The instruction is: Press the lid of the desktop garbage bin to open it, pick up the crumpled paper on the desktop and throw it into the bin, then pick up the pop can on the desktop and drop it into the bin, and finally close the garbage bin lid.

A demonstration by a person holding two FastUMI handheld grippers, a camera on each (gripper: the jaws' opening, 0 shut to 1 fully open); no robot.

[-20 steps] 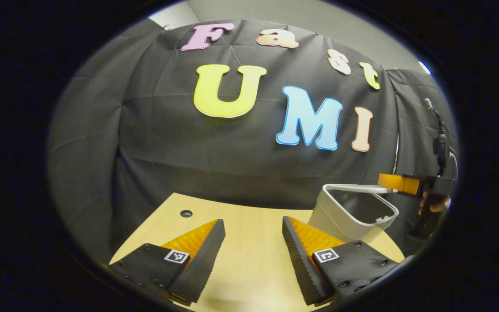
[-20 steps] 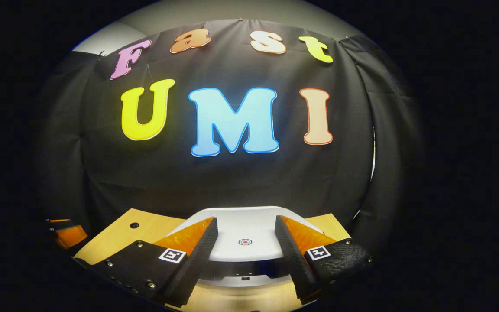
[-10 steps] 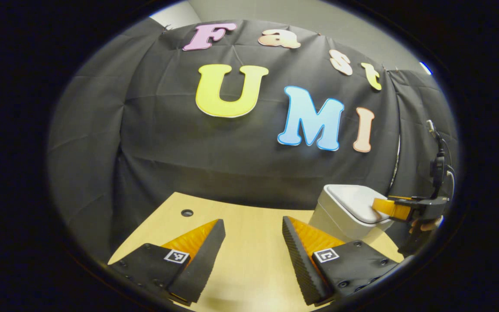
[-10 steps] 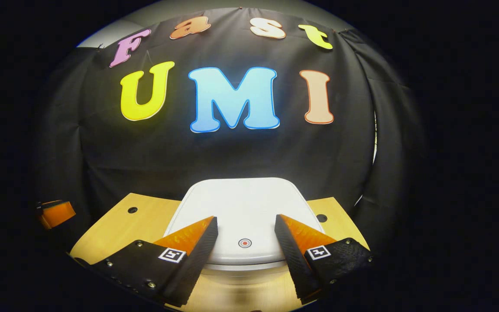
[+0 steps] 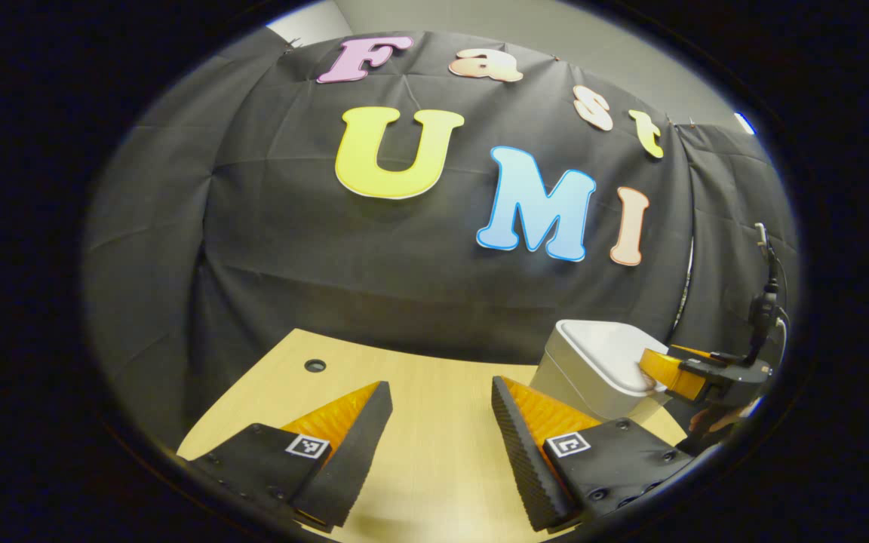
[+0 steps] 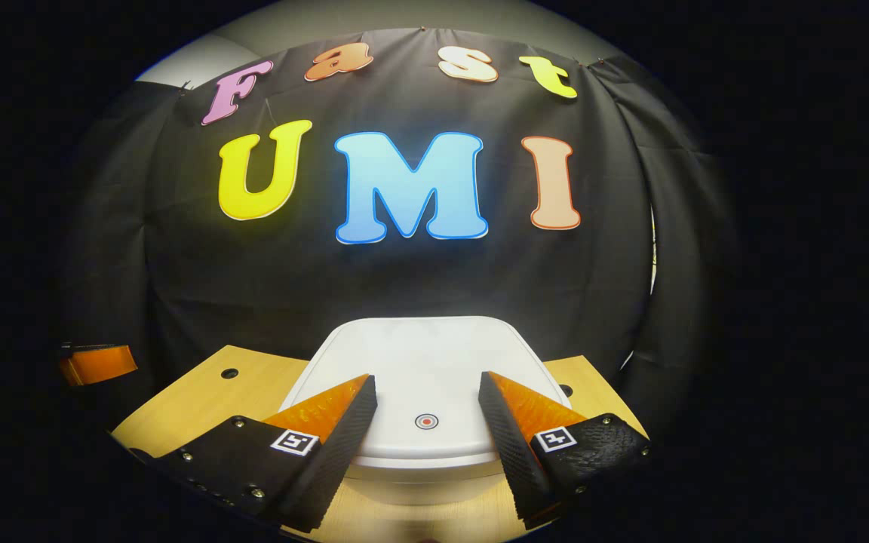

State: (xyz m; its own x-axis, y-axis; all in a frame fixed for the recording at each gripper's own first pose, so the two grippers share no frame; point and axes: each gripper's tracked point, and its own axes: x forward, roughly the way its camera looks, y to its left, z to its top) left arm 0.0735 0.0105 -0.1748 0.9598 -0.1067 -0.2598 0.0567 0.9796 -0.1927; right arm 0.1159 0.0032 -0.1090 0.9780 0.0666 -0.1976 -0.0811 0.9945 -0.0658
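Hovering level, the right claw [image 6: 427, 396] — jaws apart — tops the bin lid [image 6: 419, 354].

Your left gripper [image 5: 434, 422] hangs over the light wooden desktop [image 5: 434, 467], jaws parted with only bare wood between the fingers. To its right stands the garbage bin [image 5: 593, 373], its white lid [image 5: 608, 354] lying flat and closed on the grey body. At the far right edge your right gripper [image 5: 668, 371] reaches in over the lid's near corner, with a cable [image 5: 765, 302] rising behind it; whether it touches the lid can't be made out.
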